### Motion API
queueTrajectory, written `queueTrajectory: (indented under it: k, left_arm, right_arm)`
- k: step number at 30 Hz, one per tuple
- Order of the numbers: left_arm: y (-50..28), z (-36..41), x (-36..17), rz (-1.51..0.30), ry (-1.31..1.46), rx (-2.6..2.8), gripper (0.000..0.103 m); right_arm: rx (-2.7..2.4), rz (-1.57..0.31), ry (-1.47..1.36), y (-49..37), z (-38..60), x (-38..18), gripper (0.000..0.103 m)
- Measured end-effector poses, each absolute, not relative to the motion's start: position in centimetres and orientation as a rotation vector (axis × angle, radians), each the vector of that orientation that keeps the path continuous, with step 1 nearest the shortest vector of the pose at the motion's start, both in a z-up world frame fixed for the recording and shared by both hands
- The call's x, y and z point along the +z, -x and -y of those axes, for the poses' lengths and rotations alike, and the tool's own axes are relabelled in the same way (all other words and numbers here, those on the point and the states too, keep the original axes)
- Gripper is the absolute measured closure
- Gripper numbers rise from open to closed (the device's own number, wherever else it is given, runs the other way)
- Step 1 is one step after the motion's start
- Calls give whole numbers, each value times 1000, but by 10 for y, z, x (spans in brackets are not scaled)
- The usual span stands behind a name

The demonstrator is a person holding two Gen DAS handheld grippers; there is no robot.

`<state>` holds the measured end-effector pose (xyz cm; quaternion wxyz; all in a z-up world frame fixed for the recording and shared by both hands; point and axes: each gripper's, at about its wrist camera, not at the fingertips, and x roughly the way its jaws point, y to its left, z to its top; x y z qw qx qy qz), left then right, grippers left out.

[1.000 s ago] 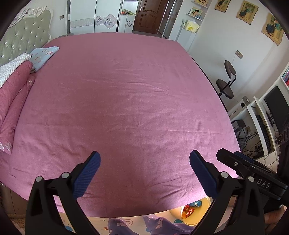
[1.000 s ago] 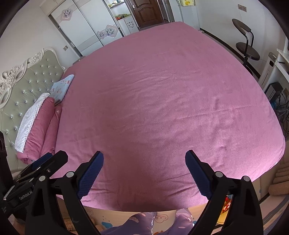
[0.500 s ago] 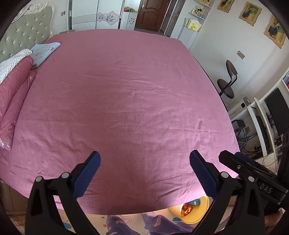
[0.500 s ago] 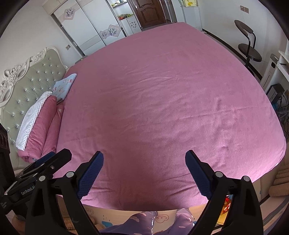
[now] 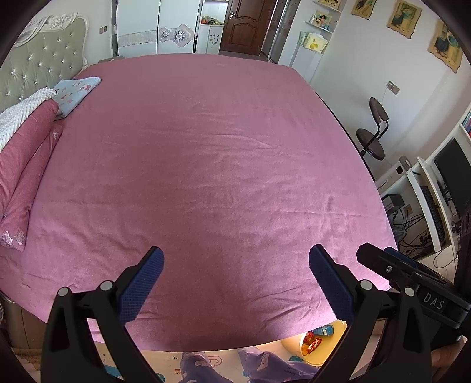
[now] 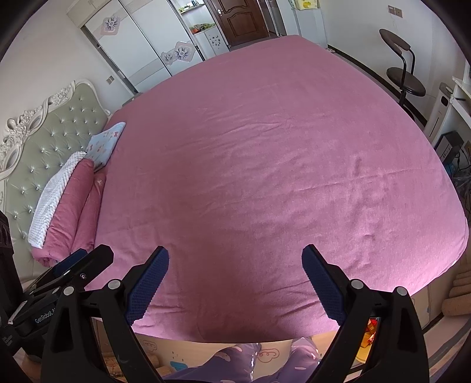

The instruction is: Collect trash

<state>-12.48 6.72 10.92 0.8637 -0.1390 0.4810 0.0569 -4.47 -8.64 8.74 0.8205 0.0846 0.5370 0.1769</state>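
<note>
Hovering wide-fingered and empty, left gripper (image 5: 235, 280) and right gripper (image 6: 235, 278) over bare pink bed (image 5: 220, 176) (wrappers sit in yellow bin (image 5: 297, 347) below), probably finished.

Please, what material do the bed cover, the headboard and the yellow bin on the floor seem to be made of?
Bed cover: soft matte woven fabric, probably cotton; it shows fine creases. Headboard: glossy padded leather or imitation, button-tufted, in a carved white frame. Yellow bin: likely smooth plastic; only its rim shows, so this is uncertain.

Pink-sheeted bed (image 5: 220, 165), tufted headboard (image 5: 41, 67), white wardrobe (image 5: 153, 29), dark door (image 5: 244, 26), stool (image 5: 372, 141)
</note>
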Motion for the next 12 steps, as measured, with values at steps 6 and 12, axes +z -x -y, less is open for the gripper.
queueTrajectory:
  k: [6, 12]
  left_arm:
    - [126, -68, 108, -1019, 296, 109, 4]
    - [129, -67, 109, -1010, 289, 110, 4]
  right_arm:
    - [389, -1143, -177, 46, 84, 88, 14]
    - [390, -1141, -177, 47, 84, 89, 14]
